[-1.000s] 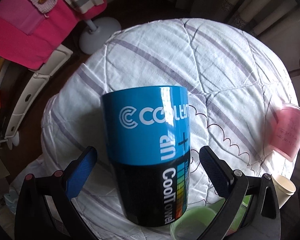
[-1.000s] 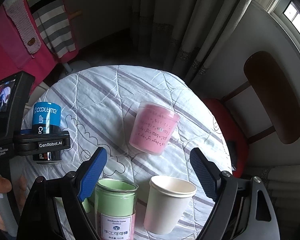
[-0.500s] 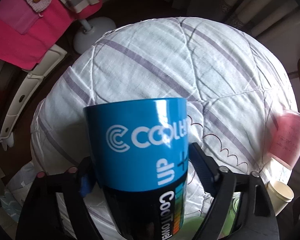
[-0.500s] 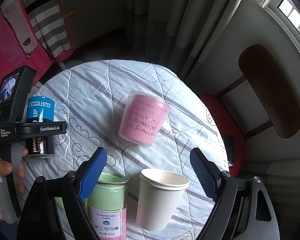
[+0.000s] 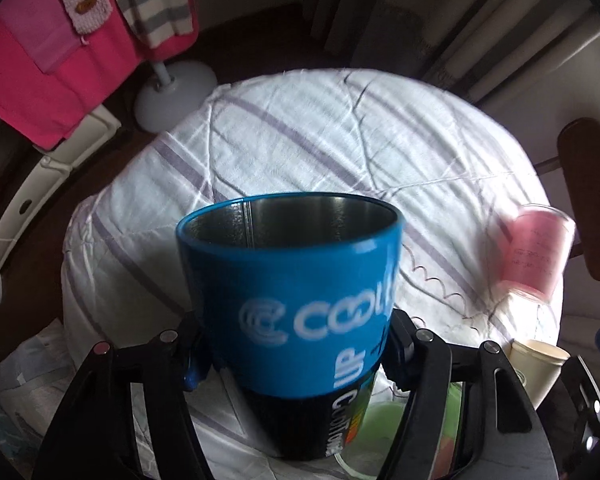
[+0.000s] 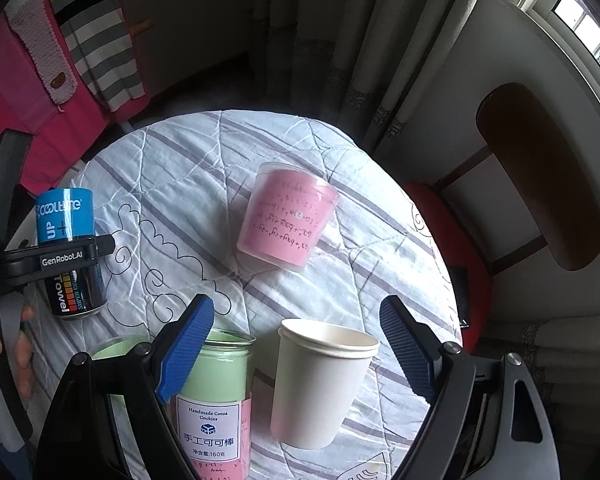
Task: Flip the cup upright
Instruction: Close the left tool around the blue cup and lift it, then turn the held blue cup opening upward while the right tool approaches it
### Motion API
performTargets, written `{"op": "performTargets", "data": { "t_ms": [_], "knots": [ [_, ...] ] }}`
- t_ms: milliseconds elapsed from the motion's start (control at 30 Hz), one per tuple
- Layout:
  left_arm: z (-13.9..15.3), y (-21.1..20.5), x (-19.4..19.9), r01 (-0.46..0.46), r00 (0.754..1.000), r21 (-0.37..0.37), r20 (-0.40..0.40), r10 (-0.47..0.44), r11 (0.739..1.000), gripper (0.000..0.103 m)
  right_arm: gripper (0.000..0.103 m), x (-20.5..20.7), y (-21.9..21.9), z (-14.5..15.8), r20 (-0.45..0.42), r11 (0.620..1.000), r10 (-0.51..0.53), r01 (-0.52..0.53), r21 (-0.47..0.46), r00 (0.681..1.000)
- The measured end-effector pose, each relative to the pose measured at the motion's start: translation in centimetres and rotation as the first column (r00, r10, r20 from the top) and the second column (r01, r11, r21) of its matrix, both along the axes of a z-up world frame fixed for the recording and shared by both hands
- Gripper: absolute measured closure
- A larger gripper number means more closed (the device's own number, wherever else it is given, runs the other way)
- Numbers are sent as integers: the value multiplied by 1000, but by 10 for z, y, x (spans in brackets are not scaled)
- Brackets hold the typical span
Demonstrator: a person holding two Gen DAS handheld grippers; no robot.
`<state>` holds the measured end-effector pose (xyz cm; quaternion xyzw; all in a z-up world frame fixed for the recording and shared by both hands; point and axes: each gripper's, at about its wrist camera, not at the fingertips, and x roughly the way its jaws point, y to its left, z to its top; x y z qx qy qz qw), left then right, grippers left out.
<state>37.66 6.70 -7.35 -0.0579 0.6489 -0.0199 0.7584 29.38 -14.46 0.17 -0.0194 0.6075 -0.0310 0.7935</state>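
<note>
A blue and black cup [image 5: 300, 312] with white lettering fills the left wrist view, its far end toward the camera showing a metal-looking recess. My left gripper [image 5: 294, 354] is shut on its sides. In the right wrist view the same cup [image 6: 68, 248] stands at the table's left edge with the left gripper [image 6: 66, 258] clamped round its middle. My right gripper [image 6: 296, 344] is open and empty above a white paper cup [image 6: 320, 384].
A pink cup [image 6: 288, 220] stands mouth-down mid-table on the striped white cloth [image 6: 188, 168]. A green cookie jar [image 6: 214, 396] is beside the paper cup. A chair [image 6: 540, 176] stands to the right. Pink cloth [image 5: 40, 60] hangs at the left.
My left gripper moved forward around the blue cup and shut on it. The cup's far end has tipped toward the camera. The right gripper drifted slightly and stayed open.
</note>
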Motion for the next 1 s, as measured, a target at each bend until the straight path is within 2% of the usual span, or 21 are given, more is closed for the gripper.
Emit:
{"op": "performTargets", "data": {
  "t_ms": [100, 300, 467, 567, 767, 1000],
  "knots": [
    [19, 2, -20, -5, 995, -17, 99, 7, 1000, 35, 17, -4, -2, 3, 12, 1000, -1, 1, 1, 1000],
    [57, 7, -67, -20, 964, 19, 266, 14, 1000, 36, 17, -21, -3, 7, 55, 1000, 14, -15, 8, 998],
    [65, 20, -95, -57, 946, -14, 320, 58, 998, 36, 17, -42, -4, 2, 85, 999, 29, -32, 32, 996],
    [66, 24, -112, -41, 930, -12, 365, 43, 999, 36, 17, -55, -4, 0, 110, 998, 42, -47, 43, 993],
    [80, 2, -167, 45, 899, -3, 437, -39, 999, 36, 17, -84, -11, 1, 210, 996, 60, -74, 57, 976],
    [66, -19, -214, 169, 864, 22, 478, -159, 985, 36, 17, -124, -21, -6, 340, 995, 58, -84, 63, 939]
  ]
}}
